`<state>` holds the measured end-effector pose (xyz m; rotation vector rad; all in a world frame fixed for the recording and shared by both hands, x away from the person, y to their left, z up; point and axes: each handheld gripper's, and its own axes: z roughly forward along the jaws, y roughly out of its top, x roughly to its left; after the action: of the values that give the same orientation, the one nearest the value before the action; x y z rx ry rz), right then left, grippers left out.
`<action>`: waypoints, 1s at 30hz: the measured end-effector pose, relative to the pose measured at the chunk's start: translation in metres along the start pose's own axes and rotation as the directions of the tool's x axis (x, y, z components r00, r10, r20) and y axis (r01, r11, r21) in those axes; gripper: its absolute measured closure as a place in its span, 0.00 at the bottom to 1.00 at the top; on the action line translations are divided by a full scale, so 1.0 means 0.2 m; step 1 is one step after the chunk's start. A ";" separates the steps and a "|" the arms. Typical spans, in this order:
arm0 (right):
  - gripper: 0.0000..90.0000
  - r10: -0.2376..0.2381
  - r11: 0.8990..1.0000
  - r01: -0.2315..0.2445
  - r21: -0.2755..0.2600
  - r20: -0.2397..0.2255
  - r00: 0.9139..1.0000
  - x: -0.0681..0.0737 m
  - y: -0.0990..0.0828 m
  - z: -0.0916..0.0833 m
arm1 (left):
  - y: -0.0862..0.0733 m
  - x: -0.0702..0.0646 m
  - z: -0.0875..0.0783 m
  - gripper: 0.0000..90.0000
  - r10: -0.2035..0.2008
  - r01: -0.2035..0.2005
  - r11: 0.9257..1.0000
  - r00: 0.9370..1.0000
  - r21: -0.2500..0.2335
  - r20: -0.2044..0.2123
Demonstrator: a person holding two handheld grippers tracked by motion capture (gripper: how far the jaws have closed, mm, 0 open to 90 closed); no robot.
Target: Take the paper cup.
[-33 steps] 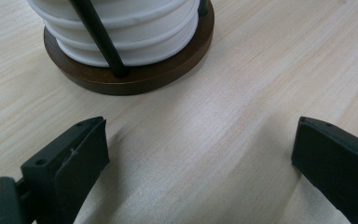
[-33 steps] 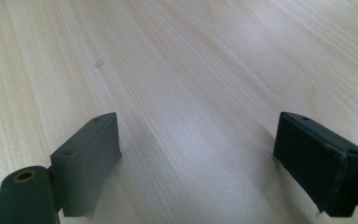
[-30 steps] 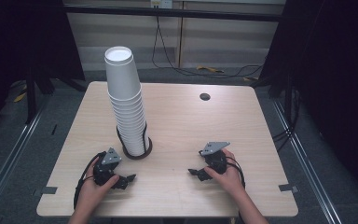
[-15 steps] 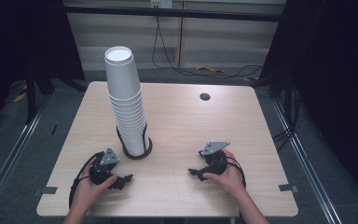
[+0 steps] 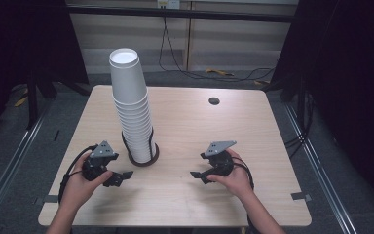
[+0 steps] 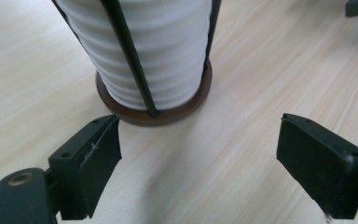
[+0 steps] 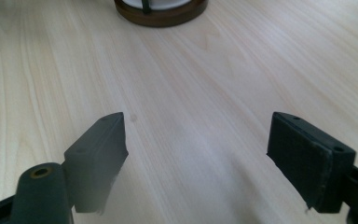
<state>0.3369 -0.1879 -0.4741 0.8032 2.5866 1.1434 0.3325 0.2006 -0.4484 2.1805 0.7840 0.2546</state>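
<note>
Up close, the stack of white paper cups (image 6: 142, 51) is cut off above its lower rims; no writing can be read on it. Tall and slightly leaning, it stands in a black wire holder (image 5: 141, 157) with a brown base, left of the desk's (image 5: 253, 122) middle. Left tongs (image 5: 120, 178) and right tongs (image 5: 198, 176) have just been closing, jaws apart and empty, near the holder.
</note>
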 end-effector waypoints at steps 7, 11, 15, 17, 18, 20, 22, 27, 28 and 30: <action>0.29 -0.015 1.000 0.015 -0.004 -0.020 1.000 0.00 0.12 -0.03 | 0.09 0.05 -0.07 0.17 -0.022 0.022 1.000 0.999 0.002 0.033; 0.30 -0.025 1.000 0.025 0.000 -0.038 0.999 0.01 0.19 -0.03 | 0.15 0.08 -0.12 0.17 -0.023 0.022 1.000 0.999 0.015 0.039; 0.30 -0.028 1.000 0.028 -0.014 -0.056 0.998 0.01 0.23 -0.03 | 0.19 0.11 -0.15 0.17 -0.051 0.051 0.999 0.997 0.006 0.054; 0.30 -0.035 0.999 0.033 -0.029 -0.068 0.997 0.02 0.27 -0.04 | 0.22 0.12 -0.17 0.16 -0.061 0.061 0.998 0.997 0.004 0.051; 0.29 -0.038 0.999 0.036 -0.033 -0.071 0.997 0.02 0.28 -0.04 | 0.23 0.13 -0.18 0.16 -0.076 0.076 0.997 0.995 0.003 0.058; 0.29 -0.043 0.998 0.040 -0.043 -0.075 0.996 0.02 0.32 -0.05 | 0.25 0.15 -0.20 0.16 -0.091 0.093 0.996 0.993 -0.015 0.077; 0.29 -0.036 0.998 0.031 -0.057 -0.086 0.996 0.03 0.35 -0.06 | 0.28 0.17 -0.23 0.16 -0.109 0.112 0.993 0.991 -0.035 0.078; 0.28 -0.030 0.994 0.018 -0.108 -0.113 0.993 0.03 0.44 -0.07 | 0.35 0.20 -0.32 0.16 -0.117 0.125 0.988 0.989 -0.091 0.091; 0.28 -0.031 0.993 0.017 -0.117 -0.121 0.992 0.04 0.47 -0.07 | 0.36 0.21 -0.33 0.16 -0.117 0.127 0.987 0.988 -0.099 0.097; 0.28 -0.034 0.991 0.018 -0.133 -0.118 0.992 0.04 0.53 -0.07 | 0.40 0.21 -0.36 0.16 -0.124 0.135 0.983 0.988 -0.123 0.097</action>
<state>0.3666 -0.1349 -0.3867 0.6899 2.5742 1.3784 0.3726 0.2305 -0.3442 1.9964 0.8325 0.1370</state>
